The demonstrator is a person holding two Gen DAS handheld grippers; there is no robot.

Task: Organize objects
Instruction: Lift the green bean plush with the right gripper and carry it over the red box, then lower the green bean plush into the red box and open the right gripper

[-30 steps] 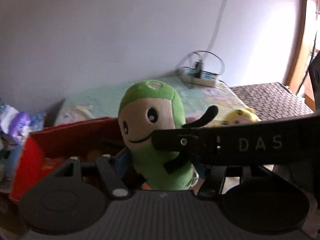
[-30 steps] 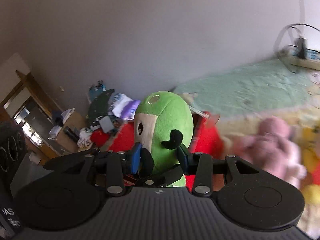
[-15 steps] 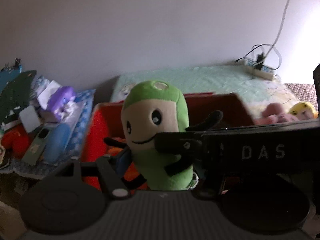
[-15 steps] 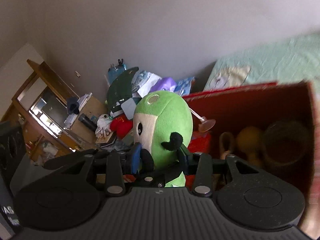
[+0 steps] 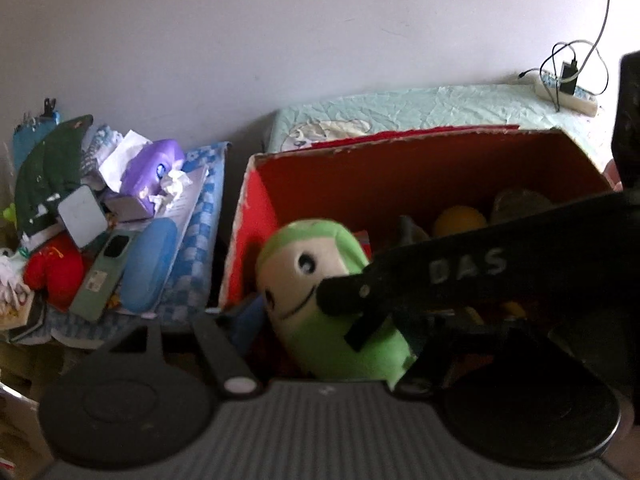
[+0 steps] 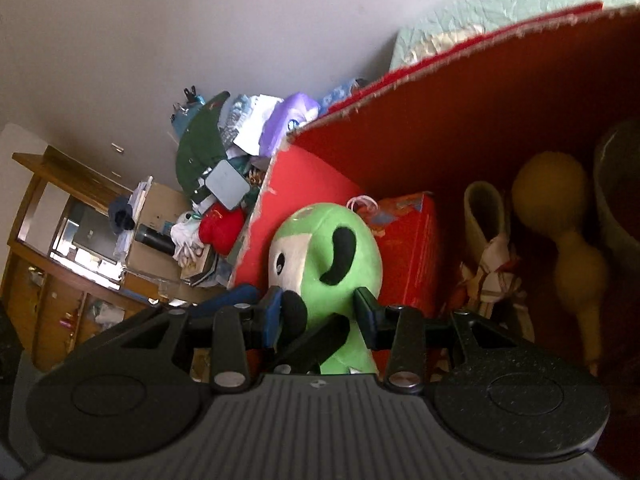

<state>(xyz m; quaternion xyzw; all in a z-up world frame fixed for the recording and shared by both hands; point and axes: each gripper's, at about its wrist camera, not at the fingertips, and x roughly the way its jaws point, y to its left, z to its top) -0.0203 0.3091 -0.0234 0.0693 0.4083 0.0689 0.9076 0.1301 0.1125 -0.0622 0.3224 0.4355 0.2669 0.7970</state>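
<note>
green plush toy (image 6: 320,256): 1 | red box (image 5: 256,208): 1 | yellow gourd-shaped toy (image 6: 568,232): 1 | power strip (image 5: 568,94): 1

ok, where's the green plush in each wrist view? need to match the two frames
Left wrist: green plush sits low centre, tilted, face toward the camera, partly hidden by the right gripper's dark body, in front of the red box.
Right wrist: it sits low centre, seen from the side, clamped between the right gripper jaws at the box's left inner wall.
Shared landmark: the purple toy in the clutter pile left of the box, also at.
</note>
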